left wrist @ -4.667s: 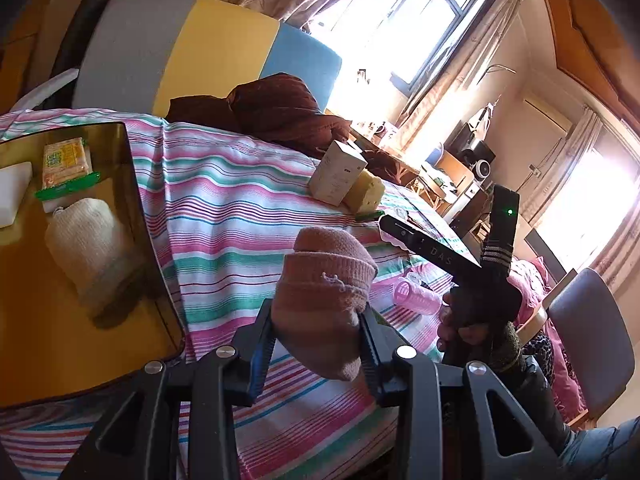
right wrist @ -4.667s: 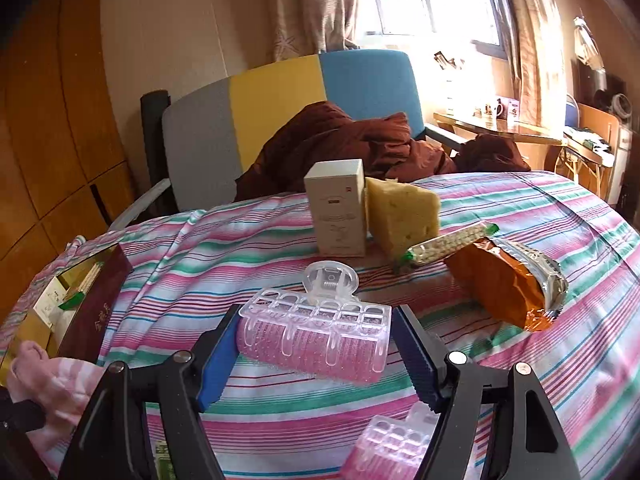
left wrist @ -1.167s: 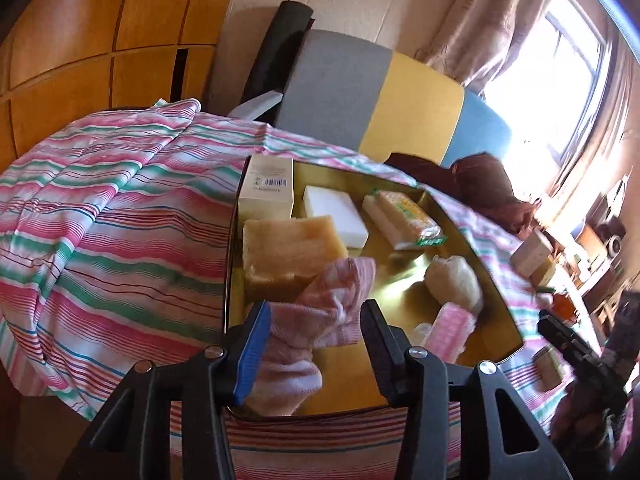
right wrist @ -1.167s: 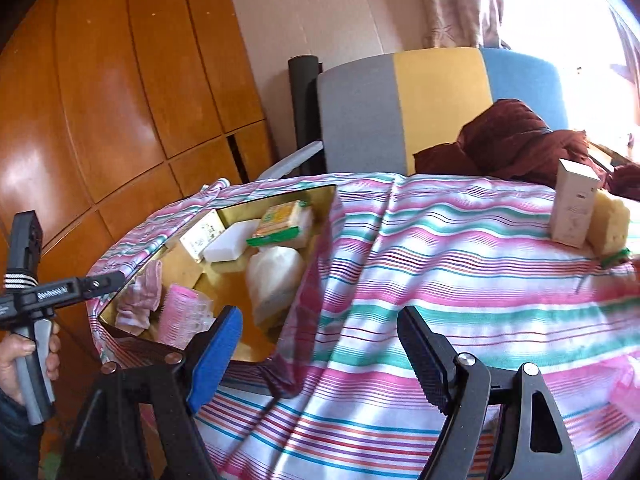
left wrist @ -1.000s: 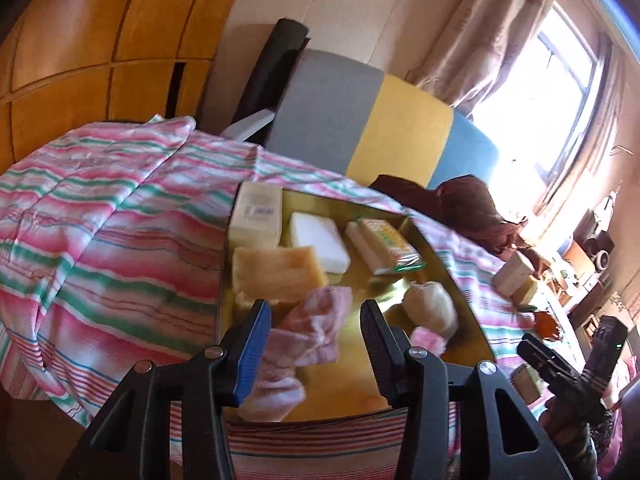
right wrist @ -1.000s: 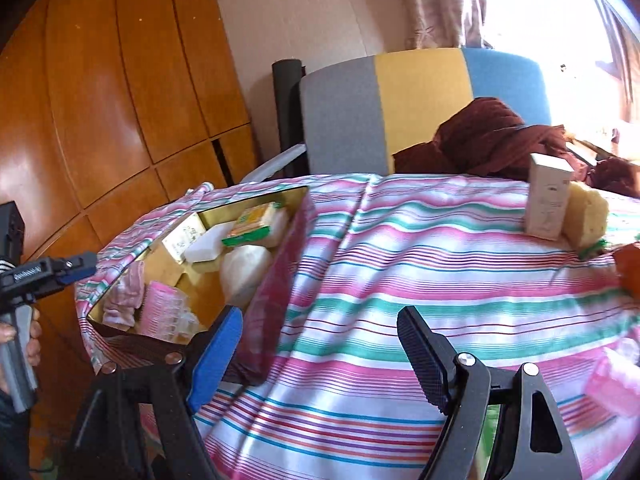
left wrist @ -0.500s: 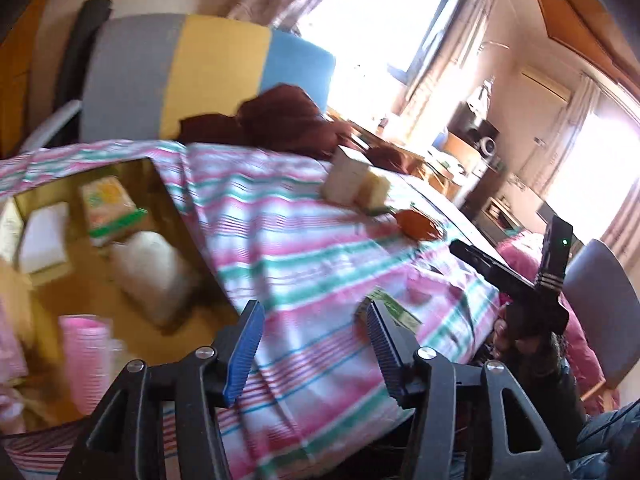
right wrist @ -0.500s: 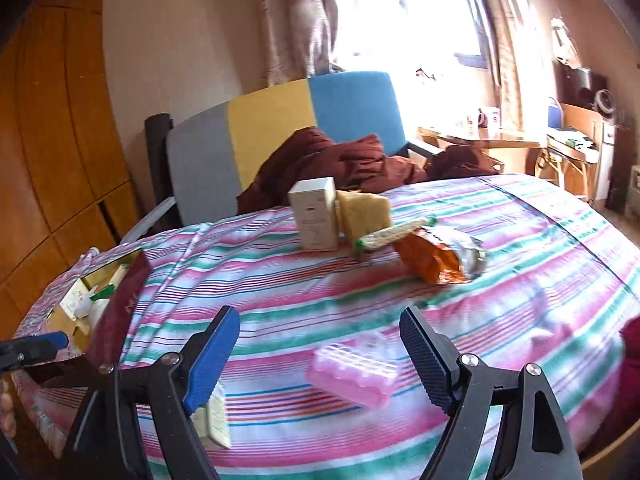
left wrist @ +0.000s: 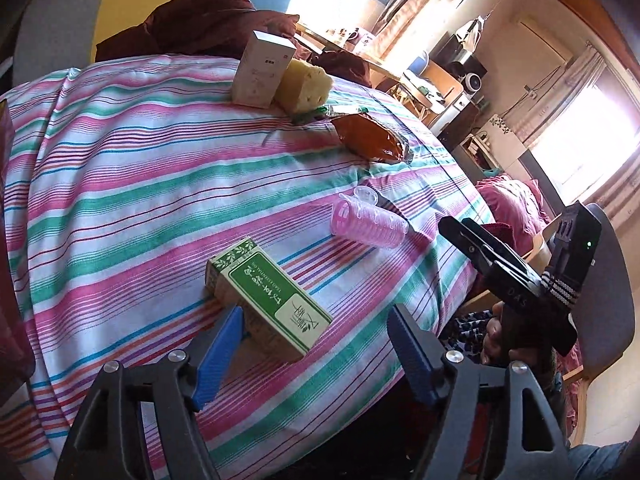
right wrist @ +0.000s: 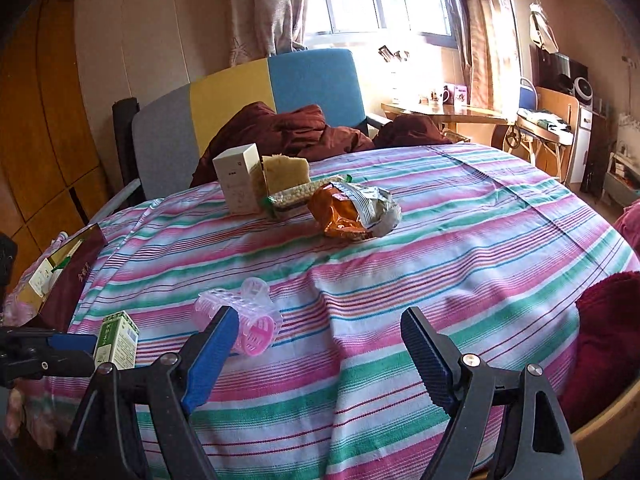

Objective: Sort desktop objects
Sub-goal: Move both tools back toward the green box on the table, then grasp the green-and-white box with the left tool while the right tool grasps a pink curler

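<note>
Over the near edge of the round table, with the left gripper (left wrist: 315, 314) released and spread wide, grasping nothing. Between its blue pads (left wrist: 218, 350), the near end of a green box (left wrist: 272, 296), flat on the striped tablecloth (left wrist: 120, 160) and angled across it; left pad just beside the box's side, touching or not impossible to tell, right pad well apart from it. Close to the cloth's drop-off at that end, with little room before the rim.

Just beyond the box, toward the right-hand rim, a pink hair roller (left wrist: 366, 222) on its side, apart from the box. Beside it in the right wrist view, the right gripper (right wrist: 318, 314), likewise let go and wide open, empty, its left pad just in front of the roller, its right pad over bare cloth. Broad open stripes to the right of that, out to the curved table edge.

Far across, grouped tight near the back rim: a white carton (left wrist: 262, 68) standing upright, a yellow sponge (left wrist: 304, 84) touching its side, a green-ended packet (left wrist: 308, 116) in front, and an orange snack bag (left wrist: 370, 138) lying opened beside them. Wide clear band of cloth between that group and the roller.

At the far left rim, a maroon gift box (right wrist: 76, 264) with a gold lining, already holding several items. Behind the table, a grey, yellow and blue chair (right wrist: 240, 92) with a dark red garment (right wrist: 288, 128) heaped on it.
</note>
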The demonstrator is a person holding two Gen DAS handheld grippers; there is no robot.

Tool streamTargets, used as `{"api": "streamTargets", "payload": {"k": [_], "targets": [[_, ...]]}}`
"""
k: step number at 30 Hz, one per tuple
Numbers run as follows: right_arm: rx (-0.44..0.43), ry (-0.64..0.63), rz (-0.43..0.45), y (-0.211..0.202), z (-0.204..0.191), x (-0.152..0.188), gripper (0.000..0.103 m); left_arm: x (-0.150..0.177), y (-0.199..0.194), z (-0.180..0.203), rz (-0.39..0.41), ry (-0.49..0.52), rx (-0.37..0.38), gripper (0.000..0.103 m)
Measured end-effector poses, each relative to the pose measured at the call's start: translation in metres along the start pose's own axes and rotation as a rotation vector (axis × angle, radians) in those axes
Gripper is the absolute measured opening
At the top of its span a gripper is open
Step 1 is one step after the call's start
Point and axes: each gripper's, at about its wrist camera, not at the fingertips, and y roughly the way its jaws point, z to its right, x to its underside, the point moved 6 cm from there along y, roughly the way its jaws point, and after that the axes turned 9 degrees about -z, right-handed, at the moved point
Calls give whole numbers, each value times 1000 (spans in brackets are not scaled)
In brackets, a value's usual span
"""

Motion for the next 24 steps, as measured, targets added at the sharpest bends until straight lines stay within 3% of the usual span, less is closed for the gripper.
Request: {"api": "streamTargets", "payload": {"k": [11,16,24], "targets": [[-53,38,-13,13,-11,9,86,-6,16,-14,3,18,-159,75],[-67,40,-27,19,-23,12,86,-3,8,-21,63,87,-241,56],[-77,50,-57,31,-45,15,89,5,-5,-36,95,116,-240,51]]}}
